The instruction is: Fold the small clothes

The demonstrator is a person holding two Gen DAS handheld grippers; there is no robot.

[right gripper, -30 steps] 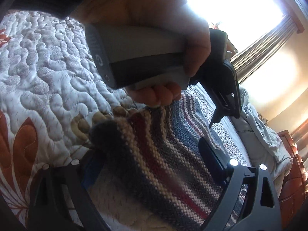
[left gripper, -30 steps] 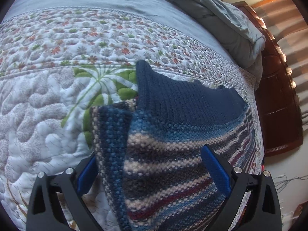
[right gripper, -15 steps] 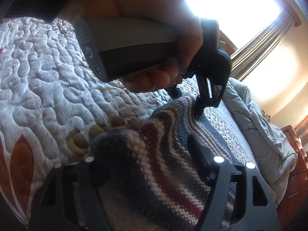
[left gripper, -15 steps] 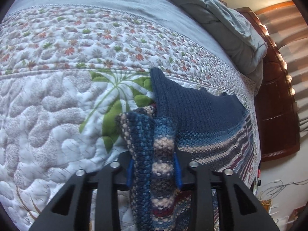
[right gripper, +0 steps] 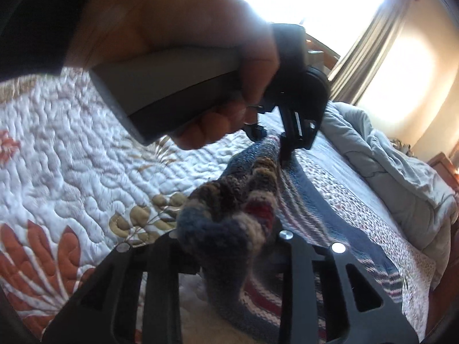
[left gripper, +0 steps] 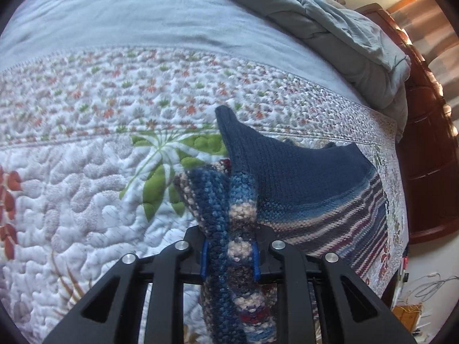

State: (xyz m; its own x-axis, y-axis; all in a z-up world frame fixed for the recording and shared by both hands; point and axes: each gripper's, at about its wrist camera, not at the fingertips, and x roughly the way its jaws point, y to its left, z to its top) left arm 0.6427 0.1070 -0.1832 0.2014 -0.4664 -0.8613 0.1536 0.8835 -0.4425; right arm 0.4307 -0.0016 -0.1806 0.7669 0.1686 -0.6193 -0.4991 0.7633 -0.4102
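My left gripper (left gripper: 228, 253) and right gripper (right gripper: 229, 246) both clamp bunched edges of the striped knit (left gripper: 315, 189) on the quilt (left gripper: 86, 200); thick wool could slip free, spoiling the fold.

Your striped knit garment (left gripper: 315, 189), navy top band with blue, cream and maroon stripes, lies on the bed, its near edge bunched up.

In the right wrist view, bunched wool of the striped knit garment (right gripper: 229, 229) covers the right gripper (right gripper: 229, 258) where its jaws meet, and a blurred hand (right gripper: 178, 23) blocks the upper left. The garment's lower end (left gripper: 238, 309) runs off the left wrist view's bottom edge.
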